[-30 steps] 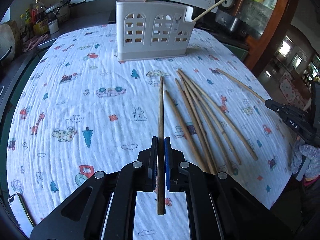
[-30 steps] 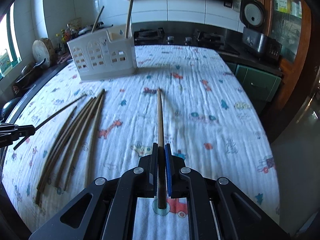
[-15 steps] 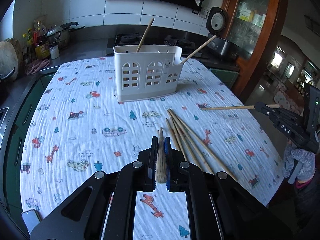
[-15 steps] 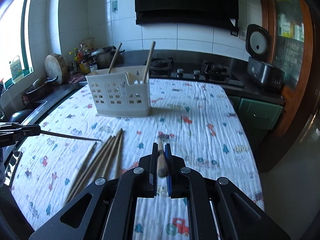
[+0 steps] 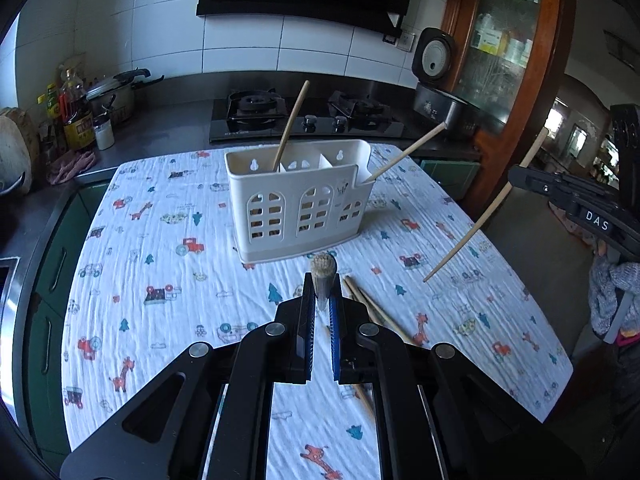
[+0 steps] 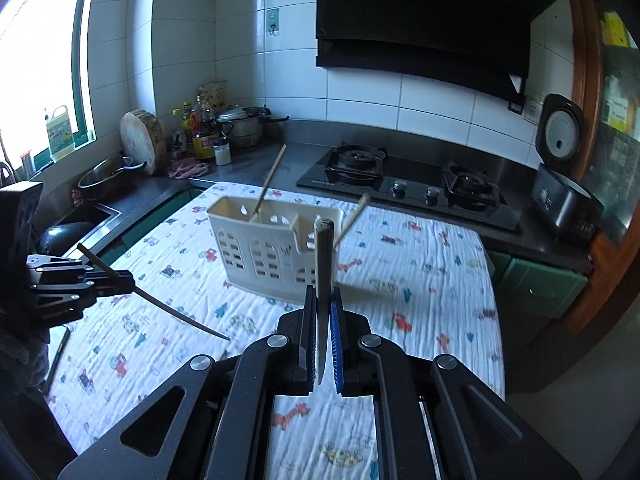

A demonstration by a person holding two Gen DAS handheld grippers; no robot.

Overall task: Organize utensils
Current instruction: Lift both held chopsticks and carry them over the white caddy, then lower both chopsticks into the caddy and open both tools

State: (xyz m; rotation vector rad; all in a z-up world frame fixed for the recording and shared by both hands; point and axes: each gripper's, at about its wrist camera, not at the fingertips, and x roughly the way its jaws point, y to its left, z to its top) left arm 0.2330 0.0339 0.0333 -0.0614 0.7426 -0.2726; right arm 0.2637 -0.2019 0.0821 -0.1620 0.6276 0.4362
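The left gripper is holding one chopstick clenched between its jaws, the stick pointing almost straight at the lens above the patterned cloth covering the bench. The right gripper is likewise gripping a second chopstick, its jaws closed on it, the stick tilting up in front of the white utensil holder. That holder is standing toward the far side of the bench, with two chopsticks already leaning out of it. A few loose chopsticks are lying on the cloth just right of the left gripper.
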